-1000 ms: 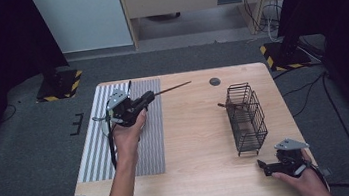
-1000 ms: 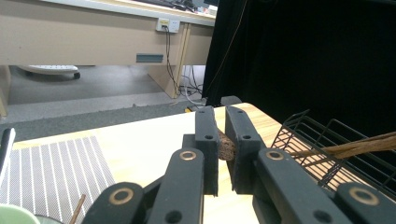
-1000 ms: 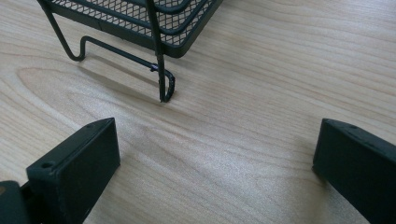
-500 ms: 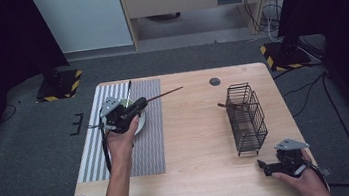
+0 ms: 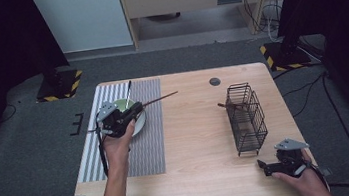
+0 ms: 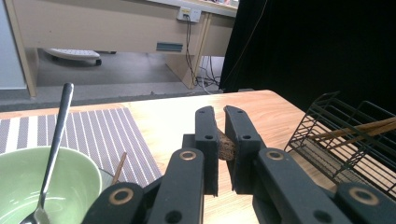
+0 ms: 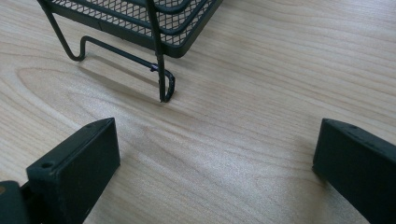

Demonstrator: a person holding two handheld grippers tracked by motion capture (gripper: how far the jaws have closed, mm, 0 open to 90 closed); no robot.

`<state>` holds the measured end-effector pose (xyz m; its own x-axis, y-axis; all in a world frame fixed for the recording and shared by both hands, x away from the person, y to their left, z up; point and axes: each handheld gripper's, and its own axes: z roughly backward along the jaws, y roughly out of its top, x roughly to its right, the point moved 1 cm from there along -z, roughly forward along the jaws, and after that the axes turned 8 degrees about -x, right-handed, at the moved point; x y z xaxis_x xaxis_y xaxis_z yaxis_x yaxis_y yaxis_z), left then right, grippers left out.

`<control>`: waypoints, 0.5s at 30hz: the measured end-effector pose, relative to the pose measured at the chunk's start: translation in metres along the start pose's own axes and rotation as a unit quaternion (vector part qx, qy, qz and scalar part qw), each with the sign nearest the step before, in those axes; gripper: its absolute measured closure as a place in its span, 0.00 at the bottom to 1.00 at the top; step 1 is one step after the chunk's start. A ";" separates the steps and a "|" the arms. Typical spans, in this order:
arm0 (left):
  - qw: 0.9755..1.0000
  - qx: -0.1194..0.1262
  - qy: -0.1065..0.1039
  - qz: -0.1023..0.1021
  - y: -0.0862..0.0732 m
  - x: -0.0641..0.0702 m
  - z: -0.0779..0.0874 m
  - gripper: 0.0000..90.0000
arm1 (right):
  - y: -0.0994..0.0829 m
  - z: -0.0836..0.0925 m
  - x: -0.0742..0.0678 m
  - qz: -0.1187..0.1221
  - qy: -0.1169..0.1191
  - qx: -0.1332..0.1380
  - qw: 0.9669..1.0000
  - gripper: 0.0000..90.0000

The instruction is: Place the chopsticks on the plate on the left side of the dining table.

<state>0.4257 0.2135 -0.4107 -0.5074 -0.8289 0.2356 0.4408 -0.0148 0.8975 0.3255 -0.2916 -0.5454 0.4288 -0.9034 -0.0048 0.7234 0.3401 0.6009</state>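
Observation:
My left gripper (image 5: 137, 109) hovers over the right rim of a green bowl (image 5: 124, 105) on the striped placemat (image 5: 151, 131). It is shut on one end of a brown chopstick (image 5: 162, 98), which sticks out level to the right. In the left gripper view its jaws (image 6: 223, 113) pinch the chopstick end (image 6: 227, 147), and the bowl (image 6: 70, 182) holds a metal spoon (image 6: 57, 140). A second thin brown stick (image 6: 120, 166) leans beside the bowl. My right gripper (image 5: 263, 167) rests at the table's near right corner, open and holding nothing (image 7: 215, 140).
A black wire basket (image 5: 246, 117) stands right of centre with chopsticks (image 6: 364, 129) inside. Its wire foot (image 7: 164, 86) is just ahead of the right jaws. A small dark disc (image 5: 215, 81) lies near the far edge. Bare wood (image 5: 193, 141) lies between mat and basket.
My left hand has moved left, nearer and lower with the chopstick, now sitting over the bowl. The right hand has stayed put.

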 end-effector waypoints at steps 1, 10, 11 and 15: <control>1.000 0.000 0.000 0.000 -0.001 -0.001 0.000 0.93 | 0.000 0.000 0.000 0.000 0.000 0.000 1.000 0.01; 1.000 -0.008 0.015 -0.002 -0.010 -0.008 0.004 0.93 | 0.000 0.000 0.000 0.000 0.000 0.000 1.000 0.01; 1.000 -0.008 0.016 0.000 -0.012 -0.010 0.006 0.93 | 0.000 0.000 0.000 0.000 0.000 0.000 1.000 0.01; 1.000 -0.007 0.022 0.007 -0.016 -0.015 0.010 0.93 | 0.000 0.000 0.000 0.000 0.000 0.000 1.000 0.01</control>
<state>0.4186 0.2324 -0.4252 -0.4688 -0.8525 0.2313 0.4577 -0.0105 0.8891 0.3255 -0.2916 -0.5454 0.4281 -0.9037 -0.0048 0.7234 0.3395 0.6011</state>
